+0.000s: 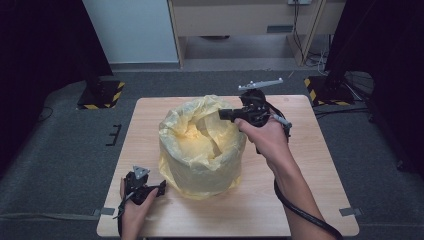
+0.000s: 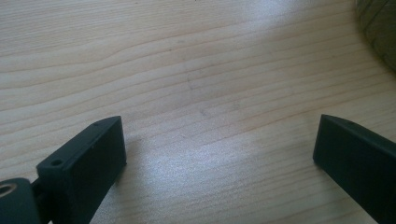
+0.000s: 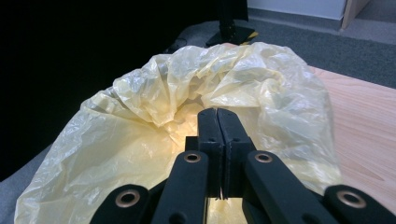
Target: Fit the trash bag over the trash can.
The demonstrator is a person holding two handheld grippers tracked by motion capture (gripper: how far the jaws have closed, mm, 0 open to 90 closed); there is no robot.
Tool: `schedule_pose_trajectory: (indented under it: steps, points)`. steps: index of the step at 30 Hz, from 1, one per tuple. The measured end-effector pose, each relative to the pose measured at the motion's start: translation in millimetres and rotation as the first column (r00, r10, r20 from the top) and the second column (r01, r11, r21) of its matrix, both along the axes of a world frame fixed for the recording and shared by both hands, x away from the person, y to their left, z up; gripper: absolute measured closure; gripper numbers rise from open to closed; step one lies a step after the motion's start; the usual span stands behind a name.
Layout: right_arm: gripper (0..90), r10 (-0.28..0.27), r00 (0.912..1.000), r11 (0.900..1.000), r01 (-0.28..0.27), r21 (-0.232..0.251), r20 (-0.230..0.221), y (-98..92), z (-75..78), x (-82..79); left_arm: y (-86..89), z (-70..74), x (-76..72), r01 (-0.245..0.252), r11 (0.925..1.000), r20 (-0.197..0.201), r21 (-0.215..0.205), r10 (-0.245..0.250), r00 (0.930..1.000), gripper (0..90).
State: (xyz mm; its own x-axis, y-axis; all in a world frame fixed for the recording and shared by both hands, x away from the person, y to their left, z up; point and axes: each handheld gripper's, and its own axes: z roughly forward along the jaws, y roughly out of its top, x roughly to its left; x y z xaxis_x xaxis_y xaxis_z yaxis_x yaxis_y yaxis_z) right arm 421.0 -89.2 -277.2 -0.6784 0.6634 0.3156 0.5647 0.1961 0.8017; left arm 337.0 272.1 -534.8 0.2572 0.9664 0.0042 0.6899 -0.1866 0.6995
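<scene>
While the left tool (image 1: 161, 187) rests spread wide on the tabletop (image 1: 300, 150) beside the yellow bag (image 1: 200, 150), the right tool (image 3: 217, 116) hovers at the bag's rim, jaws pressed together, seemingly holding nothing.

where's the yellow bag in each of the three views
High view: the yellow bag sits mid-table, draped over a round container, between the two tongs.
Left gripper view: the bag itself is not visible; a dark curved edge at the top right corner may be its base, but I cannot tell.
Right gripper view: the bag spreads behind the shut jaws.
Shared landmark: the wooden table.
</scene>
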Motion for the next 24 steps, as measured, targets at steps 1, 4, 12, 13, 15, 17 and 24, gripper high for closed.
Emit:
schedule_pose_trajectory:
  steps: [1, 4, 12, 13, 15, 17, 24]
  points:
    - [89.1, -0.003, 1.0, 1.0, 0.003, 0.004, 0.002, -2.3, -0.2, -0.4, 0.0, 0.0, 0.0, 0.0, 1.0, 0.0, 0.0, 0.0, 1.0, 1.8]
    - [89.1, -0.023, 0.9997, 1.0, 0.022, 0.018, 0.005, -11.4, -0.9, -0.6, 0.0, 0.0, 0.0, 0.0, 1.0, 0.0, 0.0, 0.0, 1.0, 1.8]
    - [88.7, -0.097, 0.9953, 0.994, 0.097, 0.043, -0.004, -44.8, -6.6, -2.1, 0.0, 0.0, 0.0, 0.001, 1.0, 0.0, 0.0, -0.001, 1.0, 1.8]
    - [88.4, -0.105, 0.9945, 0.994, 0.105, 0.037, -0.003, -49.0, -8.2, -2.0, -0.2, -0.1, 0.0, -0.001, 1.0, 0.001, -0.002, 0.001, 1.0, 1.8]
    - [88.1, -0.125, 0.9921, 0.992, 0.125, 0.035, -0.011, -57.3, -11.6, -2.2, 0.0, 0.0, 0.0, 0.0, 1.0, 0.0, 0.0, 0.0, 1.0, 1.8]
    - [87.7, -0.141, 0.9899, 0.99, 0.141, 0.029, -0.016, -64.4, -15.2, -2.6, 0.0, 0.0, 0.0, 0.0, 1.0, 0.0, 0.0, 0.0, 1.0, 1.8]
    - [84.7, -0.184, 0.9821, 0.983, 0.185, 0.009, -0.039, -84.6, -30.9, -3.0, 0.0, 0.0, 0.0, 0.001, 1.0, 0.0, 0.0, -0.001, 1.0, 1.8]
